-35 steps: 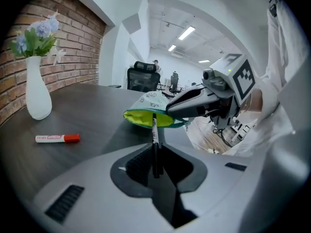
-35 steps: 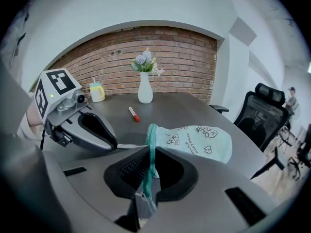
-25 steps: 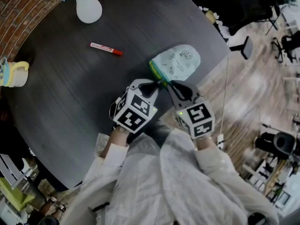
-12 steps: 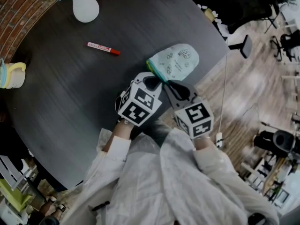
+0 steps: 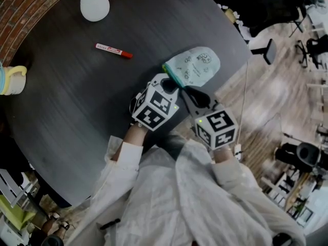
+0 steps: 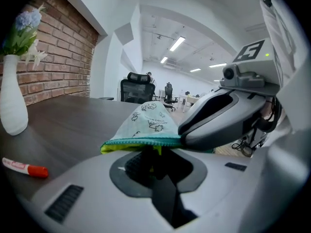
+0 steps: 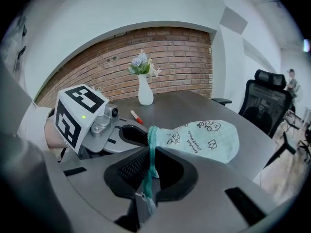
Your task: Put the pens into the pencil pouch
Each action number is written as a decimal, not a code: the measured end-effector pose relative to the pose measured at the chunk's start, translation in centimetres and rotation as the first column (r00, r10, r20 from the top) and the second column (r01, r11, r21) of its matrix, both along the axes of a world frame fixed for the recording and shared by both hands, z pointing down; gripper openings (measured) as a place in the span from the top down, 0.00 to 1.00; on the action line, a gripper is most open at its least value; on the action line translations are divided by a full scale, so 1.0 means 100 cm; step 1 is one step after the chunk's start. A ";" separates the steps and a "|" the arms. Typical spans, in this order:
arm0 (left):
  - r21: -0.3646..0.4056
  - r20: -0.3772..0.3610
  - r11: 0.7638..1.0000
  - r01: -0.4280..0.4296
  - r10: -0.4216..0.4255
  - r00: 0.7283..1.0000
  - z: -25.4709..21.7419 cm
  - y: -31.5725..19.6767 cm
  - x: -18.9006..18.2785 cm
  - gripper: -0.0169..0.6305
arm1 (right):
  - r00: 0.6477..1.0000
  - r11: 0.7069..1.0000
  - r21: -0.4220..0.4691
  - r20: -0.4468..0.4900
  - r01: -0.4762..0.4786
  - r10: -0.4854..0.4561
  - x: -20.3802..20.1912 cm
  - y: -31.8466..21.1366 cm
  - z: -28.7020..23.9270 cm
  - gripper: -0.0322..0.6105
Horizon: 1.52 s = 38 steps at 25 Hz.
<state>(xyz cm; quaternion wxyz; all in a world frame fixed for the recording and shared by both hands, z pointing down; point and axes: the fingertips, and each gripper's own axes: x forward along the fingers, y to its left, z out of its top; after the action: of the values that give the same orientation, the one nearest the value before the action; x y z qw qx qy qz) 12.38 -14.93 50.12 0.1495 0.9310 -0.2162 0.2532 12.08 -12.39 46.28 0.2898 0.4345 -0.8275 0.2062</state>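
The pencil pouch (image 5: pixel 195 64) lies on the tabletop (image 5: pixel 77 106) near its right edge, with its near end caught in the left tongs (image 5: pixel 169 85) and right tongs (image 5: pixel 186 91), which sit side by side. The pen (image 5: pixel 114 50) lies well apart to the left, the vase (image 5: pixel 95 4) stands beyond it (at the far edge), and a mug (image 5: pixel 12 80) stands far left.

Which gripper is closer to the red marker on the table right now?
Left. The left gripper grips the pouch's open edge on the side toward the red marker, which lies apart across the table; the right gripper grips the same edge on the far side.
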 end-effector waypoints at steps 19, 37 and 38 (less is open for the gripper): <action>-0.020 0.150 0.999 0.034 -0.031 0.988 0.002 0.013 -0.066 0.79 | 1.000 1.000 -0.014 -0.007 0.001 -0.001 -0.006 -0.005 0.008 0.89; 0.164 0.369 0.971 0.176 -0.226 0.902 -0.003 -0.042 -0.197 0.79 | 0.999 0.999 -0.036 0.032 0.031 -0.029 -0.011 -0.013 0.018 0.89; 0.182 0.400 0.970 0.158 -0.220 0.890 -0.003 -0.047 -0.201 0.79 | 0.999 0.999 -0.038 0.032 0.033 -0.032 -0.010 -0.014 0.019 0.89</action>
<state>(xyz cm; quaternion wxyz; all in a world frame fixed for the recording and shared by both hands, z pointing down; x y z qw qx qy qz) -7.74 -19.66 49.79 0.0559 0.8383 -0.3506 0.4138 11.03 -13.81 48.16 0.2882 0.4121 -0.8348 0.2242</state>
